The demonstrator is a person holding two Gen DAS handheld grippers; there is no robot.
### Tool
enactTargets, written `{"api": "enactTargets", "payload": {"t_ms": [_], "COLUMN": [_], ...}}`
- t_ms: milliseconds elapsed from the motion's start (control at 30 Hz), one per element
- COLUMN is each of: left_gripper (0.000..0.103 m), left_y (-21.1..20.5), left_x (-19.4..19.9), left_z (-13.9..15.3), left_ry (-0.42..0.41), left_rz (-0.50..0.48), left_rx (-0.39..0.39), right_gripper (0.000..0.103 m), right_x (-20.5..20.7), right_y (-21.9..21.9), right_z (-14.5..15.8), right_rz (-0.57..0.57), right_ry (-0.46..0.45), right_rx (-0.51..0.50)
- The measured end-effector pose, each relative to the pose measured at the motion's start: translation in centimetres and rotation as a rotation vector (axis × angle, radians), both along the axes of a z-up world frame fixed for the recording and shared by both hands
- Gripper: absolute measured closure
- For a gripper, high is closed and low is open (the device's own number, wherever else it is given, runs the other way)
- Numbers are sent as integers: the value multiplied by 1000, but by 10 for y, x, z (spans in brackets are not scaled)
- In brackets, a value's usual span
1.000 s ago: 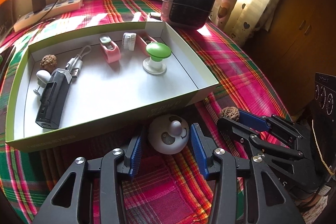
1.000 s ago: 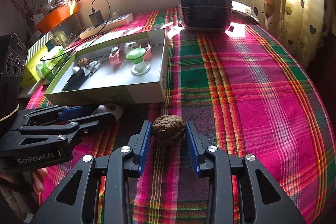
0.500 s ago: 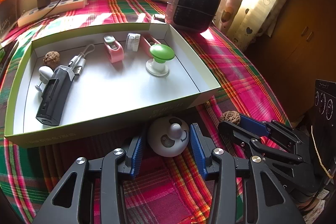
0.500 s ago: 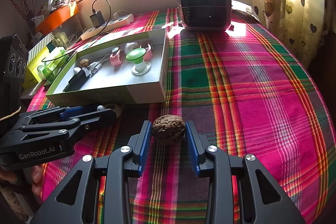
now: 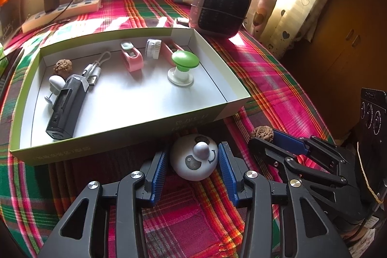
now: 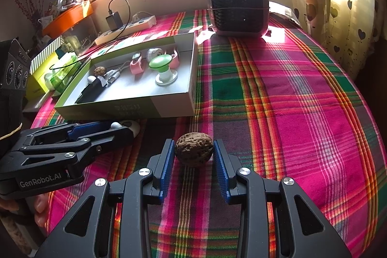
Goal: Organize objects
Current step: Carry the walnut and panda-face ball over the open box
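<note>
A white round piece with a panda face [image 5: 193,161] lies on the plaid cloth just in front of the open cardboard box [image 5: 135,137]. My left gripper [image 5: 193,151] is shut on it, a blue pad against each side. A brown walnut [image 6: 193,152] sits between the pads of my right gripper [image 6: 193,144], which is shut on it low over the cloth. Whether the walnut rests on the cloth I cannot tell. The box holds a second walnut [image 5: 63,65], a black device [image 5: 65,108], a green-topped knob [image 5: 185,61], pink clips and a white cable.
A grey fan heater [image 5: 219,10] stands behind the box's far right corner. A power strip [image 5: 63,11] with a plugged charger lies along the back wall. The cloth [image 6: 290,100] stretches bare to the right of the box, ending at a curtain. Clutter and an orange tray [image 6: 67,16] stand at the left.
My left gripper's jaws have narrowed onto the white panda-faced piece. The right gripper and its walnut have not moved.
</note>
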State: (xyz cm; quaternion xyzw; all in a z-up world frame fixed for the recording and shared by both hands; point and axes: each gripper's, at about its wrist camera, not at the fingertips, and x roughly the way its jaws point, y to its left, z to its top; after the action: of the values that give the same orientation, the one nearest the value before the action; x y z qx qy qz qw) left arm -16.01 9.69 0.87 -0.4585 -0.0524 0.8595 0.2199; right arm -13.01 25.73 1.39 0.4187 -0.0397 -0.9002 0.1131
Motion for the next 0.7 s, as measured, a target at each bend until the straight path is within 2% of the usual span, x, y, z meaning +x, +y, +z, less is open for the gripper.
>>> {"api": "enactTargets", "payload": {"t_ms": [700], "left_gripper": [63], "left_y": [-14], "left_x": [13], "left_z": [19], "left_ry": [55], "left_rz": [6], "left_rx": [-3], "right_gripper": [68], "right_x": [6], "right_y": [-11], "right_z": [16], "right_rz": [23], "right_ry": [41], "right_rx": [6]}}
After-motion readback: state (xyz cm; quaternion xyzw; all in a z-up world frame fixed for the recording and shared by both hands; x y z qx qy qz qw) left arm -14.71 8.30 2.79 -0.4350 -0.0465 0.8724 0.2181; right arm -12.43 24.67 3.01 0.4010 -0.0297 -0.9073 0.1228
